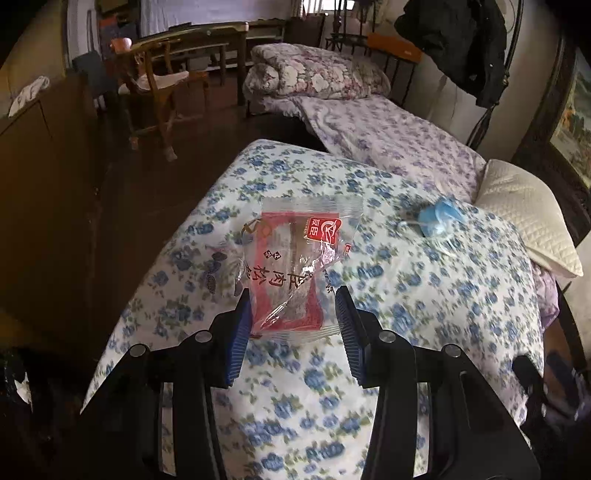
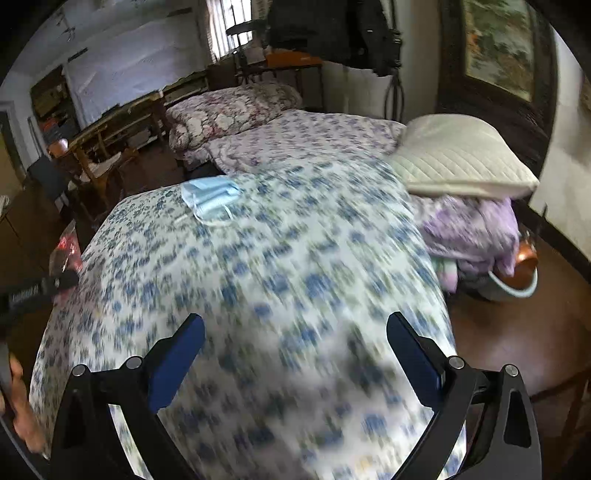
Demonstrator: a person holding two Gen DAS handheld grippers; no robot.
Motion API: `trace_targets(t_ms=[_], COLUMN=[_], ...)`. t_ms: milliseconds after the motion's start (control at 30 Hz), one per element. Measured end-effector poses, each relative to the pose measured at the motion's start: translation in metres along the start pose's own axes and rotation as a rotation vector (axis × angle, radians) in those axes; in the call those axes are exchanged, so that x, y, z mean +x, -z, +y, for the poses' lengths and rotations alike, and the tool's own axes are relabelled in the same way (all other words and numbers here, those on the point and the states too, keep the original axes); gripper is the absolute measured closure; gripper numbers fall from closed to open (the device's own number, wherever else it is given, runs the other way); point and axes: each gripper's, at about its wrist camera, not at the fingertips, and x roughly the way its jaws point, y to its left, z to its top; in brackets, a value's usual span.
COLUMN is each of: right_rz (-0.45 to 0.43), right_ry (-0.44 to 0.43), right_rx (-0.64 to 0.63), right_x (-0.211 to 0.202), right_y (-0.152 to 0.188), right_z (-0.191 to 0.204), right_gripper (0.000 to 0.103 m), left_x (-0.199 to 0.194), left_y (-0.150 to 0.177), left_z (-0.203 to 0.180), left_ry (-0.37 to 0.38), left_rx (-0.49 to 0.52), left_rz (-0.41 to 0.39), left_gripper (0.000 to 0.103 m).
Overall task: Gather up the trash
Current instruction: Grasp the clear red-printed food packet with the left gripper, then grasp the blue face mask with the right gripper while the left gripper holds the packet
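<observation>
Bedspread (image 1: 332, 369): white, blue flower print, covers the near bed.
Second quilt (image 1: 388, 136): lilac floral, spread on the bed beyond.
Folded quilt (image 1: 314, 72): maroon and white floral, stacked at the far end of that bed.
Pillow (image 2: 461, 158): cream, quilted, at the bed's right edge, resting on bunched lilac cloth (image 2: 472, 229).
Chair (image 1: 155, 85): wooden, on dark floor left of the beds, pale cloth on the seat.
Long table (image 1: 199, 35): wooden, behind the chair.
Dark coat (image 1: 461, 40): hanging near the wall.
Framed picture (image 2: 498, 40): on the right wall.
Basin (image 2: 513, 284): pale, on the floor right of the bed; contents unclear.
</observation>
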Motion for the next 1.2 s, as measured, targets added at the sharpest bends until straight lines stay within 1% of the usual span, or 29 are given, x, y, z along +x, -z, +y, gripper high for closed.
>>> trace_targets(t_ms=[67, 133, 167, 233, 367, 433, 533, 567, 600, 633, 667, 700, 733, 767, 800, 833, 867, 933, 1033, 1100, 1133, 1200], right_rz=[0.010, 0.000, -0.004, -0.006, 0.024, 0.037, 0.072, 0.078, 0.079, 0.087, 0.101, 0.107, 0.113, 0.113, 0.108, 0.104, 0.097, 0.077, 0.043, 0.035, 0.026, 0.011], right_ry=[0.003, -0.018, -0.025, -0.037, -0.037, -0.022, 0.002, 0.015, 0.023, 0.039, 0.050, 0.048, 0.045, 0.045, 0.042, 0.038, 0.027, 0.010, -0.021, -0.036, -0.056, -0.068], right_rx=[-0.025, -0.031, -0.030, -0.015, 0.021, 0.042, 0.066, 0.057, 0.040, 0.005, -0.026, -0.038, -0.049, -0.057, -0.062, -0.064, -0.071, -0.077, -0.080, -0.071, -0.058, -0.037], right_x=[0.014, 0.024, 0.027, 0.043, 0.078, 0.094, 0.113, 0.116, 0.118, 0.118, 0.118, 0.117, 0.112, 0.105, 0.096, 0.091, 0.080, 0.062, 0.025, 0.009, -0.009, -0.032], right_y=[-0.020, -0.038, -0.044, -0.063, -0.091, -0.099, -0.104, -0.104, -0.104, -0.102, -0.100, -0.098, -0.095, -0.093, -0.090, -0.086, -0.083, -0.076, -0.057, -0.047, -0.033, -0.011], right_z=[0.014, 0.029, 0.034, 0.050, 0.076, 0.084, 0.089, 0.091, 0.093, 0.095, 0.097, 0.096, 0.095, 0.092, 0.089, 0.087, 0.083, 0.075, 0.061, 0.052, 0.044, 0.031], right_gripper=[0.006, 0.006, 0.006, 0.006, 0.006, 0.006, 0.006, 0.009, 0.021, 0.030, 0.047, 0.058, 0.064, 0.074, 0.080, 0.084, 0.092, 0.094, 0.094, 0.094, 0.094, 0.094], left_x=[0.006, 0.016, 0.023, 0.034, 0.046, 0.045, 0.042, 0.040, 0.039, 0.038, 0.038, 0.037, 0.036, 0.035, 0.033, 0.030, 0.027, 0.021, 0.016, 0.014, 0.013, 0.011], left_y=[-0.008, -0.014, -0.017, -0.018, -0.021, -0.021, -0.023, -0.023, -0.024, -0.024, -0.024, -0.023, -0.022, -0.021, -0.021, -0.021, -0.021, -0.020, -0.019, -0.018, -0.017, -0.015], left_z=[0.003, 0.006, 0.010, 0.015, 0.024, 0.027, 0.029, 0.030, 0.030, 0.030, 0.030, 0.029, 0.028, 0.025, 0.022, 0.020, 0.018, 0.016, 0.013, 0.010, 0.008, 0.004], left_ry=[-0.023, -0.055, -0.079, -0.097, -0.102, -0.103, -0.085, -0.086, -0.088, -0.086, -0.076, -0.067, -0.055, -0.045, -0.039, -0.034, -0.032, -0.029, -0.012, -0.004, -0.002, 0.008], left_rx=[0.001, -0.001, -0.012, -0.025, -0.044, -0.041, -0.031, -0.033, -0.033, -0.036, -0.040, -0.042, -0.040, -0.034, -0.026, -0.015, -0.009, 0.001, 0.006, 0.018, 0.024, 0.040], left_rz=[-0.010, -0.017, -0.014, 0.007, 0.043, 0.041, 0.042, 0.036, 0.032, 0.031, 0.034, 0.038, 0.043, 0.042, 0.040, 0.033, 0.026, 0.010, 0.006, 0.006, 0.004, 0.002], left_gripper=[0.058, 0.058, 0.058, 0.058, 0.058, 0.058, 0.058, 0.058, 0.058, 0.058, 0.058, 0.058, 0.058, 0.058, 0.058, 0.058, 0.058, 0.058, 0.058, 0.058, 0.058, 0.058])
